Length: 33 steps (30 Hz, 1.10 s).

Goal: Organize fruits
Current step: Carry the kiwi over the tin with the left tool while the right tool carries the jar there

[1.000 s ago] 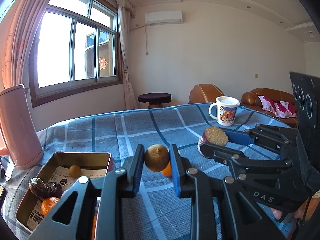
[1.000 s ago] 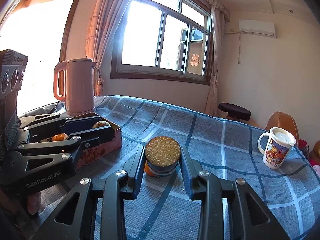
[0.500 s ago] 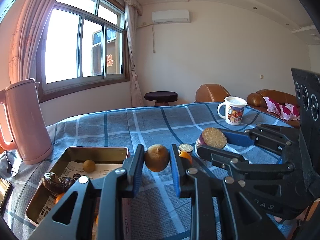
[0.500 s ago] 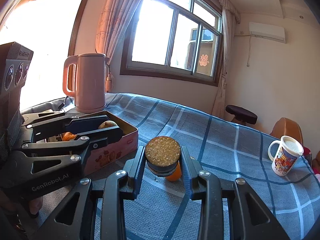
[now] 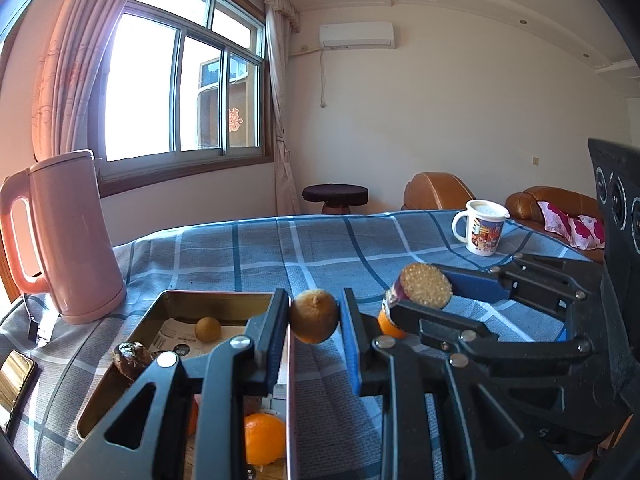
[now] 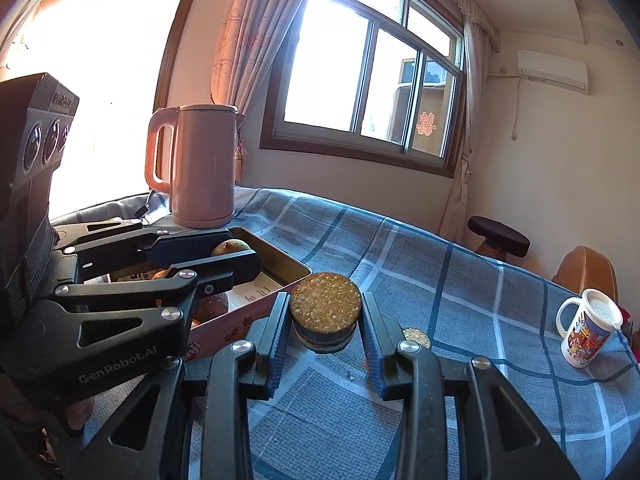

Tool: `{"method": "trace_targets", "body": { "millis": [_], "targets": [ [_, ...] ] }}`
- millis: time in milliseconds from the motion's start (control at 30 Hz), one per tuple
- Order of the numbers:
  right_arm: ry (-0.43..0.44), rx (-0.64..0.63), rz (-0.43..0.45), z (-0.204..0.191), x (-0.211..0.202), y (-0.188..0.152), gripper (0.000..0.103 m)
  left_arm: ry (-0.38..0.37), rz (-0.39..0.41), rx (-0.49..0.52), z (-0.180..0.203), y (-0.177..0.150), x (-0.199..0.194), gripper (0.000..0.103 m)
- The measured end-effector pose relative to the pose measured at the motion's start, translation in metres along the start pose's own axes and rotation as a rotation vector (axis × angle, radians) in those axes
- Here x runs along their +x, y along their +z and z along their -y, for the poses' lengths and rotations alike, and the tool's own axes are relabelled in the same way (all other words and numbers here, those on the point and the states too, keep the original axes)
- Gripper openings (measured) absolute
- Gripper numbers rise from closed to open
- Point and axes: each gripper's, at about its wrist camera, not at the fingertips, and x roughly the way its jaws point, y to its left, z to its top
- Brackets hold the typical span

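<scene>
My left gripper (image 5: 314, 322) is shut on a small brown round fruit (image 5: 314, 320) and holds it above the right rim of the open metal tin (image 5: 200, 300). The tin holds a small yellow fruit (image 5: 208, 329), a dark wrinkled fruit (image 5: 130, 354) and an orange (image 5: 264, 438). My right gripper (image 6: 325, 318) is shut on a cut purple sweet potato piece (image 6: 325, 308) with a grainy yellow face, just right of the tin (image 6: 276, 268). The piece also shows in the left wrist view (image 5: 424, 286), with an orange (image 5: 390, 326) on the cloth behind it.
A pink kettle (image 5: 68, 236) stands left of the tin, on the blue checked cloth (image 5: 320, 248). A white printed mug (image 5: 482, 228) stands at the far right. A small yellow cut slice (image 6: 416, 336) lies on the cloth. A gold object (image 5: 14, 376) lies at the left edge.
Both grippers have moved left toward the tin with their loads still held. The left gripper's fruit now sits over the tin's right rim; the right gripper's piece is closer to the tin.
</scene>
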Motion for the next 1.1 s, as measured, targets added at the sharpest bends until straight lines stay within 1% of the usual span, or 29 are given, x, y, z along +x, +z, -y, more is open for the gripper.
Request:
{"method": "trace_targets", "body": {
  "millis": [633,1100],
  "targets": [
    [0.048,-0.041,-0.013,-0.026,0.012,0.011,0.036,0.068,-0.034,-0.036,-0.040,-0.003,-0.005,0.027],
    [0.088,-0.084,-0.032,-0.052,0.026,0.019,0.036,0.136,-0.061,-0.084,-0.082,-0.006,-0.008,0.027]
  ]
}}
